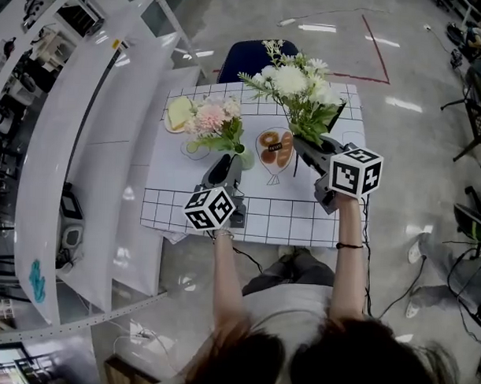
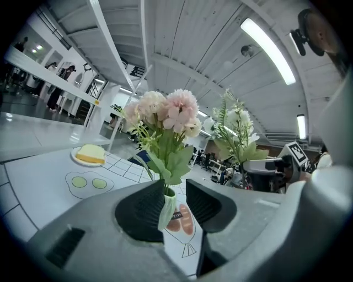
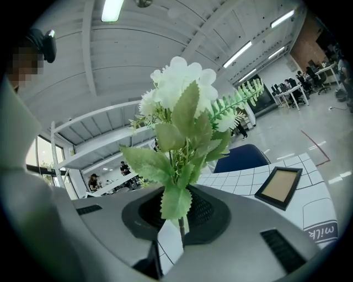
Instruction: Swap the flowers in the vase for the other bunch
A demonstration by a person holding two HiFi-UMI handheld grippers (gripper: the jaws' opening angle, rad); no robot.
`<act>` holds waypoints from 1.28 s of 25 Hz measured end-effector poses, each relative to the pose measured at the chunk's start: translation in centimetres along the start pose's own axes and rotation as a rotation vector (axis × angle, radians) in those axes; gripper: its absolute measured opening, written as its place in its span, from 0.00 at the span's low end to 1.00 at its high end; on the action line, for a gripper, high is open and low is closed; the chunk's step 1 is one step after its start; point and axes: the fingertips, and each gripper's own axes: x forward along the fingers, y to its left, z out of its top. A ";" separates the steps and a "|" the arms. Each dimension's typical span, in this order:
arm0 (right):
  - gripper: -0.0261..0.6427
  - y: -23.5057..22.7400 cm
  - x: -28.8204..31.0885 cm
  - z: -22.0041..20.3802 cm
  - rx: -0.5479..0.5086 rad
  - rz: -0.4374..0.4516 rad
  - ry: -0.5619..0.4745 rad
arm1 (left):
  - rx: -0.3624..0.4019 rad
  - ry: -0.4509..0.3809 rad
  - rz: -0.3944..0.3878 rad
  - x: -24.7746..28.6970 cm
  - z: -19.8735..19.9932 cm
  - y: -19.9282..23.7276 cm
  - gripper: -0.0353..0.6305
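Observation:
A bunch of pink flowers [image 1: 211, 117] [image 2: 165, 113] stands in a small pale green vase [image 1: 246, 158] [image 2: 167, 208] on the white gridded table [image 1: 295, 217]. My left gripper [image 1: 229, 166] [image 2: 175, 206] is level with the vase, which sits between the jaws. The vase lies against the left pad, and a gap shows to the right pad, so the gripper is open. To the right, my right gripper [image 1: 309, 146] [image 3: 179, 220] is shut on the thin stem of a bunch of white flowers [image 1: 295, 83] [image 3: 182, 110] and holds it upright above the table.
A plate with a yellow slice [image 1: 179, 114] [image 2: 90, 155] sits at the table's far left. Drawn bread [image 1: 274, 147] marks the mat's middle. A dark picture frame [image 3: 278, 186] lies at the far right. A blue chair [image 1: 245, 57] stands behind the table, white shelving [image 1: 92, 143] to the left.

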 end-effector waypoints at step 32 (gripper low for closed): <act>0.11 -5.2 2.0 -1.6 0.122 0.018 0.049 | -0.029 0.032 0.078 4.6 -1.5 2.3 0.36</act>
